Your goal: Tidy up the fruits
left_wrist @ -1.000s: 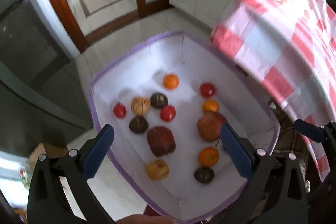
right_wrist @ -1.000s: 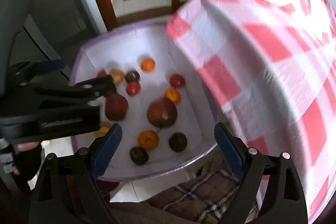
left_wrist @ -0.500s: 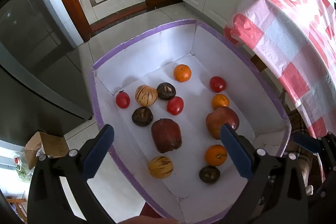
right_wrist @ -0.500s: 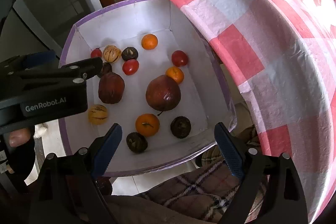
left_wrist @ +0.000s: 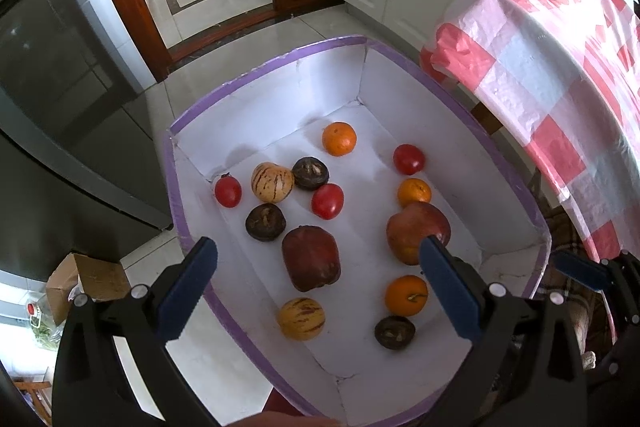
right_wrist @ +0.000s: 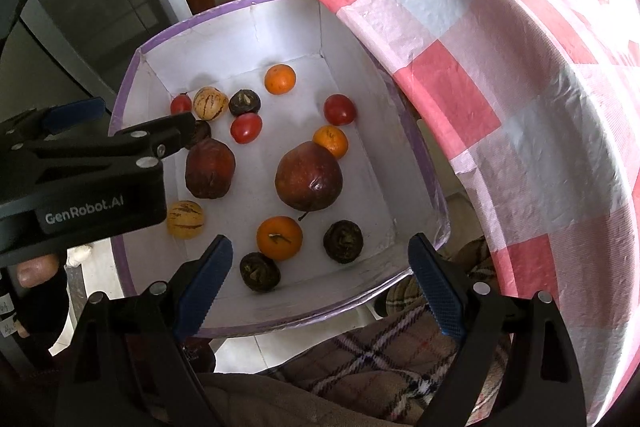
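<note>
A white box with a purple rim [left_wrist: 472, 119] [right_wrist: 132, 71] holds loose fruit: two dark red apples [left_wrist: 311, 258] [right_wrist: 308, 175], three oranges [left_wrist: 339, 139] [right_wrist: 279, 238], three red tomatoes [left_wrist: 408, 159] [right_wrist: 339, 109], two striped yellow melons [left_wrist: 272, 182] [right_wrist: 185, 219] and several dark brown round fruits [left_wrist: 265, 221] [right_wrist: 343, 235]. My left gripper [left_wrist: 318, 287] is open and empty above the box's near end; it also shows at the left of the right wrist view [right_wrist: 120, 135]. My right gripper [right_wrist: 318, 283] is open and empty above the box's near rim.
A table under a pink and white checked cloth [left_wrist: 560, 59] [right_wrist: 520, 107] stands close on the box's right. A dark fridge [left_wrist: 48, 87] is on the left, a small cardboard box [left_wrist: 88, 279] on the tiled floor, and a plaid fabric [right_wrist: 380, 355] lies below.
Both grippers have moved nearer the box, which now looks larger, lower and sharper in both views. The jaws stay open. No fruit has moved.
</note>
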`<action>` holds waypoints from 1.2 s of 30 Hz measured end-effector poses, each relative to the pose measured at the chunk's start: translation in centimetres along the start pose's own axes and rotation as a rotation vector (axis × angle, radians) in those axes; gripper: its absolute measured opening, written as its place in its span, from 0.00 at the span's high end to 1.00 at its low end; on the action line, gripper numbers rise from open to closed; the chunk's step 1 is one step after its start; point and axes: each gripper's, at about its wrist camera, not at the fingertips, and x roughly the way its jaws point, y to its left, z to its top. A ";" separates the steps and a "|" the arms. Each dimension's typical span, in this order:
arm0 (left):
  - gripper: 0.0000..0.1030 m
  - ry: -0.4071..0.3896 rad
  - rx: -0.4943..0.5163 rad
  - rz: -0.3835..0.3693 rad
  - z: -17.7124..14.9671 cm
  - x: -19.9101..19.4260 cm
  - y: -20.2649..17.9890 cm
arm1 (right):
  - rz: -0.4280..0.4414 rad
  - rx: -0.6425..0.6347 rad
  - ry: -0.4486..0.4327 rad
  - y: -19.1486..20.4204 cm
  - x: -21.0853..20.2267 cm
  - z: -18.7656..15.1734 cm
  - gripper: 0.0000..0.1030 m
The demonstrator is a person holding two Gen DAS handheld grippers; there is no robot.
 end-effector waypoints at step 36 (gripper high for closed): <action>0.02 0.003 0.003 -0.002 -0.1 0.4 0.2 | 0.005 0.002 0.023 -0.1 0.5 -0.2 0.16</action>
